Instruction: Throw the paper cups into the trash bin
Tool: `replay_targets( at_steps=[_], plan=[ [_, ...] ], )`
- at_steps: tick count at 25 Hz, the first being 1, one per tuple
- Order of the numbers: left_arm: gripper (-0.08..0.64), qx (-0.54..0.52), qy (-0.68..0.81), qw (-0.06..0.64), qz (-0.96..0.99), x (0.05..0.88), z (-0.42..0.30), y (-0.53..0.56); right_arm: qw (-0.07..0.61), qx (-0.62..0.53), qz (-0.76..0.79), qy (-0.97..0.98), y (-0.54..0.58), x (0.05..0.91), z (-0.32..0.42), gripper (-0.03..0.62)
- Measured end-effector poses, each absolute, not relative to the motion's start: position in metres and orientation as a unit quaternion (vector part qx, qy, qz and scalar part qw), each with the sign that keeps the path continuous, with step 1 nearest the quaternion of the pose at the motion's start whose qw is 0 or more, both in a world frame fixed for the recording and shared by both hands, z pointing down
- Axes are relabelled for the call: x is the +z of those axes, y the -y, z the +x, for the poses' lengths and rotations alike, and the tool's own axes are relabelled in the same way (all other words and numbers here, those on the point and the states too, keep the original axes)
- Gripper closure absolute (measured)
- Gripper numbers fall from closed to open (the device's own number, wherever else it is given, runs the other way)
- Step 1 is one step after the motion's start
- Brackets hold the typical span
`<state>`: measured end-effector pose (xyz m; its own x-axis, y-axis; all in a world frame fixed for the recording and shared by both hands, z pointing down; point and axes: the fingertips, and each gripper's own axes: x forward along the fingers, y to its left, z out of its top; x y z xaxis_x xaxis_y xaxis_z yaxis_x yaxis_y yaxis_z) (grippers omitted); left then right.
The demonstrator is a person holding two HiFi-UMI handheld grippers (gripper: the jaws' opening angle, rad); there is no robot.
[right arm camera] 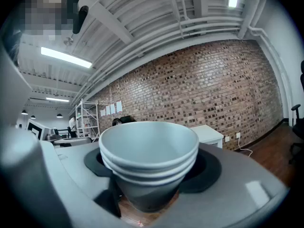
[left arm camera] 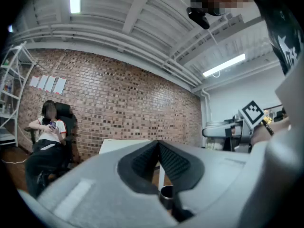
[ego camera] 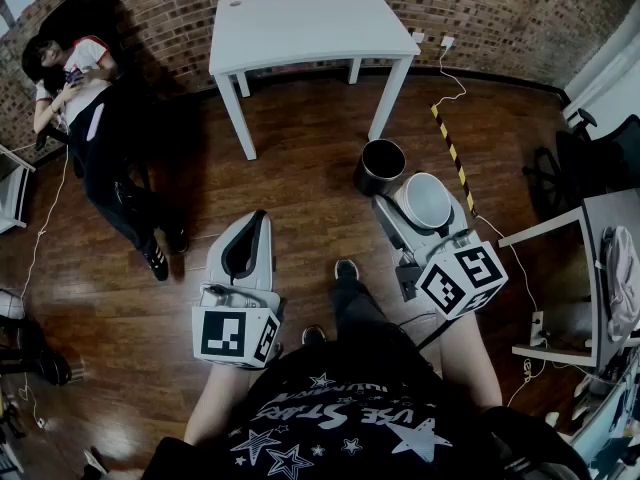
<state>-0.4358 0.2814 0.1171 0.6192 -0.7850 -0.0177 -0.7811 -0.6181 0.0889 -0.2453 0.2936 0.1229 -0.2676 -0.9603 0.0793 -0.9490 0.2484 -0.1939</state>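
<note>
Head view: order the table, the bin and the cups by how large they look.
1. The table, clearly largest.
2. The bin and the cups look about alike; the cups are nearer the camera, so unranked.

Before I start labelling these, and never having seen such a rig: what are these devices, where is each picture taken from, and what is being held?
There is no robot here. A person holds a two-jaw gripper in each hand. The head view looks down from a camera on their head. The other two views ride on the grippers and look along the jaws. The left gripper has its jaws together with nothing between them. The right gripper is closed on a nested stack of paper cups, close to a dark trash bin on the wooden floor. Beyond stands a white table, and a seated person is at the left.
</note>
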Motion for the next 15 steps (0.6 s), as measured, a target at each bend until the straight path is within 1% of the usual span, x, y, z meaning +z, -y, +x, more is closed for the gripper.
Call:
replay_targets(
  at_steps=[5,10,15],
  plan=[
    [0.555,-0.022,0.452,0.019,0.892,0.119,-0.415,-0.250,0.041,-0.101,-0.601,-0.791,-0.250,0.134,-0.209,0.235],
    [0.555,-0.009,0.480,0.021,0.877,0.126,-0.387,-0.201,0.049,-0.107,-0.592,-0.797,-0.189,0.143,-0.165,0.235],
    [0.555,-0.010,0.491,0.014,0.871,0.121,-0.328,-0.142,0.074,-0.075,-0.579,-0.809,-0.134,0.129,-0.104,0.235]
  ],
)
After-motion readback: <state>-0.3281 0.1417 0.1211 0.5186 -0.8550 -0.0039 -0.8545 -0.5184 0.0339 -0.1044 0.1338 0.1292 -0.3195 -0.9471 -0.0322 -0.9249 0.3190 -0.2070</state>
